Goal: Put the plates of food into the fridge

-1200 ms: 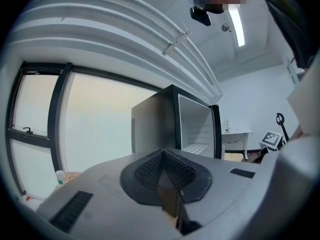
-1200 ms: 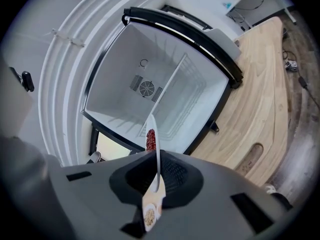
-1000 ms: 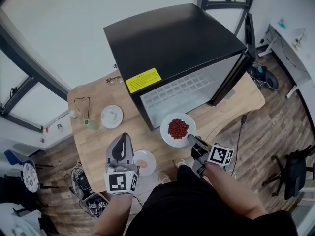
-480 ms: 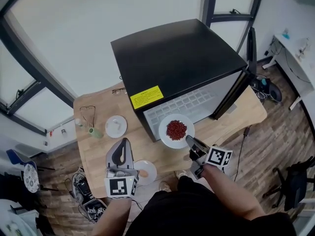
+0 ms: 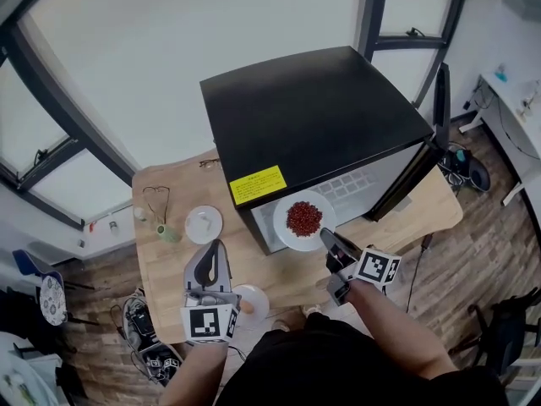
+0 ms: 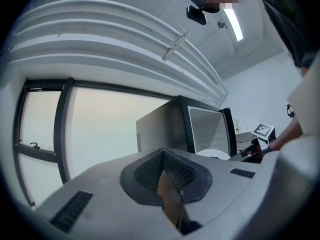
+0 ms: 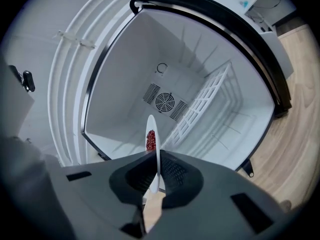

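The right gripper (image 5: pixel 328 239), just right of centre, is clamped on the near rim of the plate (image 5: pixel 284 233) of red food, which sits at the open front of the fridge (image 5: pixel 313 108), mid-frame, while the left gripper (image 5: pixel 213 249) hangs over the table (image 5: pixel 169 260) at lower left, jaws together on nothing.

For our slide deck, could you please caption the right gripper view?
Right gripper, shut on the rim of a white plate of red food, faces the open fridge's white interior.
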### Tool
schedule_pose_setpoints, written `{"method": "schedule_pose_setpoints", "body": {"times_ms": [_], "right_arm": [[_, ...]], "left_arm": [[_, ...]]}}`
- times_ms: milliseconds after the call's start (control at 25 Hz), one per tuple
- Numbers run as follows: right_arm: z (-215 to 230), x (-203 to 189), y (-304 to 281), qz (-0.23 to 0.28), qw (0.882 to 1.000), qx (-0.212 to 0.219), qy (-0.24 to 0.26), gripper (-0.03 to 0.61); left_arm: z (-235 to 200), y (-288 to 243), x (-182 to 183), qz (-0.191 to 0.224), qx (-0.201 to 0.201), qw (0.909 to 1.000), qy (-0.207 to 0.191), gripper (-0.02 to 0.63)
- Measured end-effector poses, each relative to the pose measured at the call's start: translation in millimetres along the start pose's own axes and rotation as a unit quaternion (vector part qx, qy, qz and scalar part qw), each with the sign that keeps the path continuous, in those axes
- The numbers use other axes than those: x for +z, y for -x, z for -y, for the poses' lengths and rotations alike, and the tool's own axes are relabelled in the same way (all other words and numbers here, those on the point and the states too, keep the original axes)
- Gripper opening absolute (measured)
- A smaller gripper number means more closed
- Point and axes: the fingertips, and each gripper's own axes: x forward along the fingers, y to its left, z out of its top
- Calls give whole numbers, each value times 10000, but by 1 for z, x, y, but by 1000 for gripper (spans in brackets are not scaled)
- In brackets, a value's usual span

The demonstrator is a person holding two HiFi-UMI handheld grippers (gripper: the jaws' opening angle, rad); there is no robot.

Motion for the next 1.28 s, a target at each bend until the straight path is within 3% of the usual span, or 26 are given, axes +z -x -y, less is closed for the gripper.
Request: {"method": "schedule_pose_setpoints", "body": {"times_ms": [440,1000,1280], "right_arm": [[-1,16,-25,-211,9996,27,202,31],[6,32,-63,-527,9970,-382,412,31],[1,41,-85,-655,9886,-737,1140,37]], "left_arm": [[-9,-11,11,82,236,9997,-21,3],[-36,-2,8,7,579,9983,-46,3],[-51,4,7,-36,708,9975,-61,3]]}}
